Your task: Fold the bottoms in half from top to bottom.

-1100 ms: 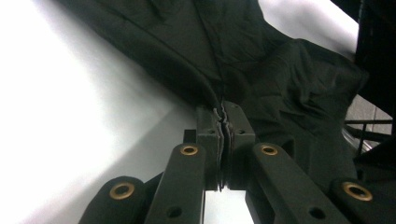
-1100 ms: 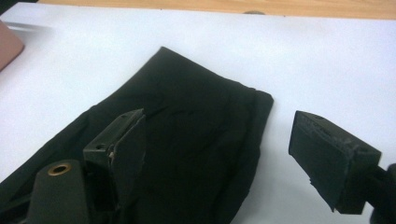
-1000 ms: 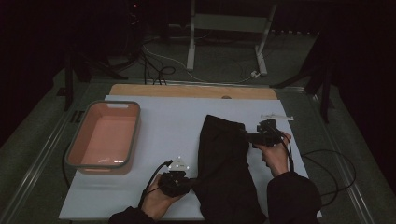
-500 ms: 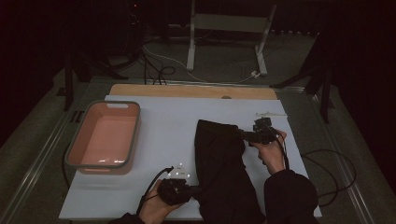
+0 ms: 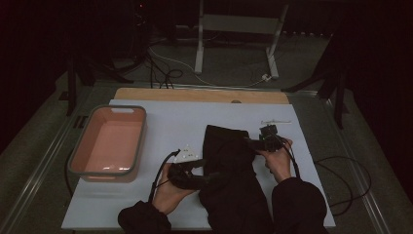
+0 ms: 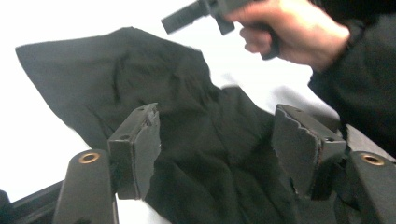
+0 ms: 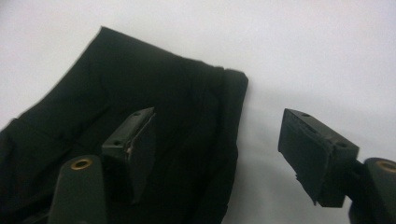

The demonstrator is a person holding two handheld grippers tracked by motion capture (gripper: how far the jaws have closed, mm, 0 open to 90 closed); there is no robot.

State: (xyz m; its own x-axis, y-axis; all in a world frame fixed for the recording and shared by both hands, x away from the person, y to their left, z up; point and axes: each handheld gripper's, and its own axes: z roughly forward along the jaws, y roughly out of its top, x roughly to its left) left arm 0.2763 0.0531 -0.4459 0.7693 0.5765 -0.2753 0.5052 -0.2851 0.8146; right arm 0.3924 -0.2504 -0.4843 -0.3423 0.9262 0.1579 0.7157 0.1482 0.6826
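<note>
The high view looks forward and down over the whole bench; both gripper views sit close above the black cloth (their shared ground).

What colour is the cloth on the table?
The cloth is plain black, with no pattern. It shows best in the left gripper view.

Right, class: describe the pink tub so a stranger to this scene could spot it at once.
Start from the white table top under the high view. On its left side, away from the black cloth and both grippers, sits the pink tub. It is a shallow rectangular basin with a grey rim, the one coloured item among dark things.
</note>
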